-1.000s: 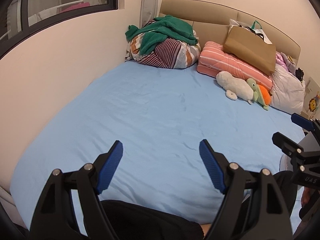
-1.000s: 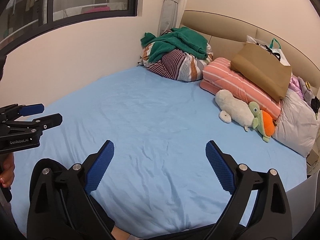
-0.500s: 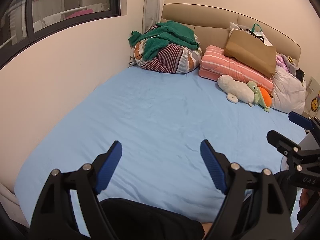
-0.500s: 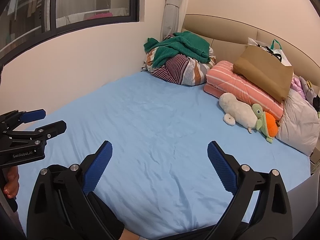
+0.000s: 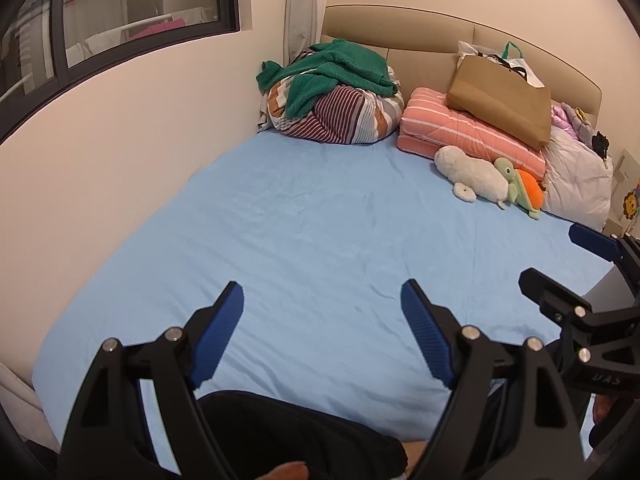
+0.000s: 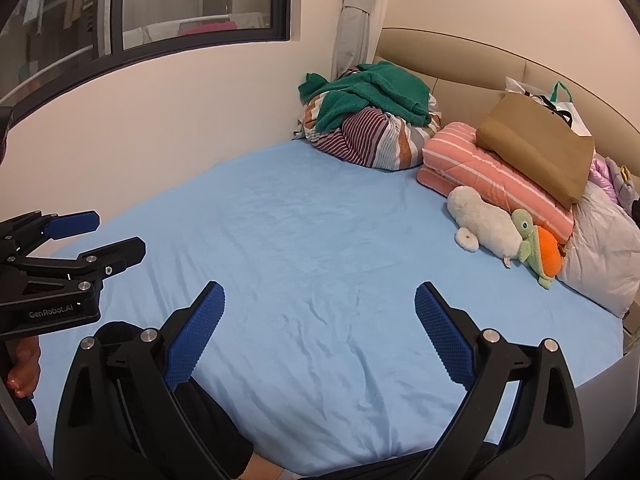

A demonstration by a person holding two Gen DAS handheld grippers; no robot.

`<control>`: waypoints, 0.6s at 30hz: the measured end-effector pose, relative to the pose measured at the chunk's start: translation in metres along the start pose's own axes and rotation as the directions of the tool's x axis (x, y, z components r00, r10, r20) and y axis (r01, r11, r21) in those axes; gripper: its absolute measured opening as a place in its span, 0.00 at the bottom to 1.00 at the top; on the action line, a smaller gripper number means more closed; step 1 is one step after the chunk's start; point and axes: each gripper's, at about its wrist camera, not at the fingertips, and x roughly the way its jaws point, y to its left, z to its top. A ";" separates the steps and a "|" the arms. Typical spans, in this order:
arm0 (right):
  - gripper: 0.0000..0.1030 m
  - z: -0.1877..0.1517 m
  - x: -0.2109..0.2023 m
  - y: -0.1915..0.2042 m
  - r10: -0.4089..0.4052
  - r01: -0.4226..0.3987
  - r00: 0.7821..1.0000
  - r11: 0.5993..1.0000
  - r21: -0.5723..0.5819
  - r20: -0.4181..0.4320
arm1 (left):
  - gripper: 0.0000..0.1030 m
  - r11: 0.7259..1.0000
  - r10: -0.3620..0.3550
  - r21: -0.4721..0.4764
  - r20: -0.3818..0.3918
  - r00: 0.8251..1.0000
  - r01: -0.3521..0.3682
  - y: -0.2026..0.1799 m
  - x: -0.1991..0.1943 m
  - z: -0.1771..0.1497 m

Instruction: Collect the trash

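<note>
Tongs, left [image 5: 322, 332] and right [image 6: 320, 332], hover spread wide and empty above the light-blue sheeted bed [image 5: 320, 232]. At its headboard end rests a brown paper bag [image 5: 500, 104] on a pink striped folded quilt [image 5: 460, 132]; no trash can be told apart.

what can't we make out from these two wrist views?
- Inside of the brown paper bag: closed side faces both cameras.
- Floor beside the bed: cut off by frame edges and the mattress, both views.
- Trash: none identifiable in either view.
- Items by the headboard's far right corner: too small, distorted.
</note>
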 end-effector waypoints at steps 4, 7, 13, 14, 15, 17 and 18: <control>0.90 0.000 0.000 0.001 0.002 -0.002 1.000 1.000 -0.002 0.002 | 0.79 1.000 0.001 0.001 -0.001 1.000 -0.001 -0.001 -0.001 -0.001; 0.90 0.000 -0.001 0.002 0.005 -0.005 1.000 1.000 -0.003 0.003 | 0.79 1.000 0.002 0.001 -0.001 1.000 -0.002 -0.001 -0.001 -0.001; 0.90 0.000 -0.001 0.006 0.009 -0.009 1.000 1.000 -0.008 0.005 | 0.79 1.000 0.001 0.002 0.000 1.000 -0.001 -0.002 -0.002 -0.001; 0.90 0.000 -0.001 0.006 0.010 -0.010 1.000 1.000 -0.008 0.006 | 0.79 1.000 0.001 0.002 0.000 1.000 -0.001 -0.002 -0.002 -0.001; 0.90 0.000 -0.001 0.006 0.010 -0.010 1.000 1.000 -0.008 0.006 | 0.79 1.000 0.001 0.001 -0.001 1.000 -0.001 -0.002 -0.002 -0.001; 0.90 0.000 -0.001 0.006 0.010 -0.010 1.000 1.000 -0.008 0.006 | 0.79 1.000 0.000 0.001 0.000 1.000 0.000 -0.002 -0.002 -0.001; 0.90 0.000 -0.001 0.006 0.010 -0.010 1.000 1.000 -0.008 0.007 | 0.79 1.000 -0.001 0.001 0.001 1.000 0.001 -0.001 -0.003 -0.001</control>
